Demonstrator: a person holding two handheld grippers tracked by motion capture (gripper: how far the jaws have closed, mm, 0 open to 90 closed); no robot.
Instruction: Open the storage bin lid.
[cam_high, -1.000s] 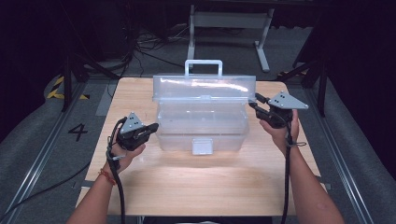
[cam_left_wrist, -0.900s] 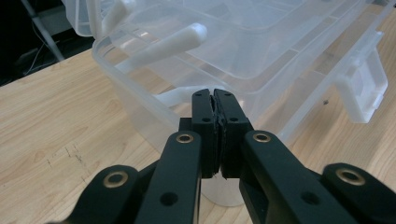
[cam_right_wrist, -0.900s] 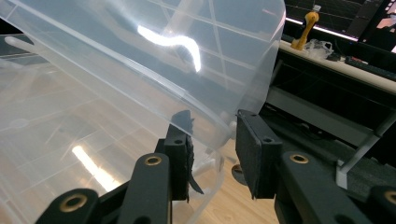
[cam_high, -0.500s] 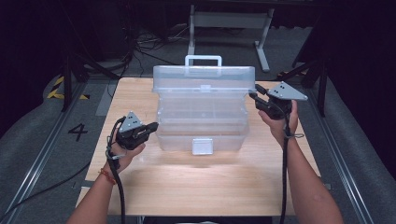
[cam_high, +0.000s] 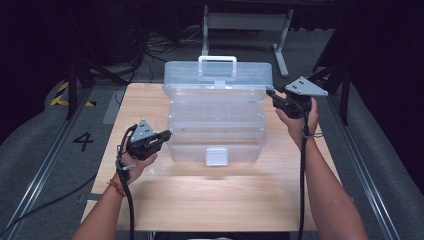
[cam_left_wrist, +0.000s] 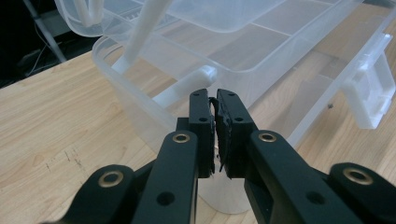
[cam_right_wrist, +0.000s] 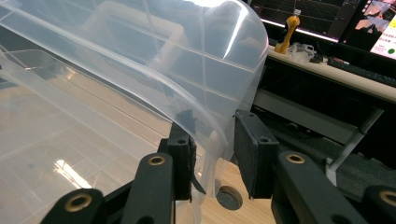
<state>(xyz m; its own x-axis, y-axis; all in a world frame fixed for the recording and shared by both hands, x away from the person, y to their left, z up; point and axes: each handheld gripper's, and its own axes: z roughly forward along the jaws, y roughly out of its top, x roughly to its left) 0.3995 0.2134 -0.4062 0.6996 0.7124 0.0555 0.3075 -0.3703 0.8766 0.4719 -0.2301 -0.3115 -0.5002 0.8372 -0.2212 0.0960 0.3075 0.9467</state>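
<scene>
Clear plastic toolbox (cam_high: 217, 117) stands open, its tiered trays (cam_high: 217, 131) bare.

1. Looks like a lab or recording studio, not a home.
2. Dark surroundings, with black cables (cam_high: 145, 42) strewn over grey floor at upper left.
3. Plain wooden bench (cam_high: 210, 195) at centre, floor rails alongside, a painted number 4 (cam_high: 83, 141) at left.
4. Lit monitors (cam_right_wrist: 327, 16) and keyboard (cam_right_wrist: 369, 72) at upper right of the right gripper view.
</scene>
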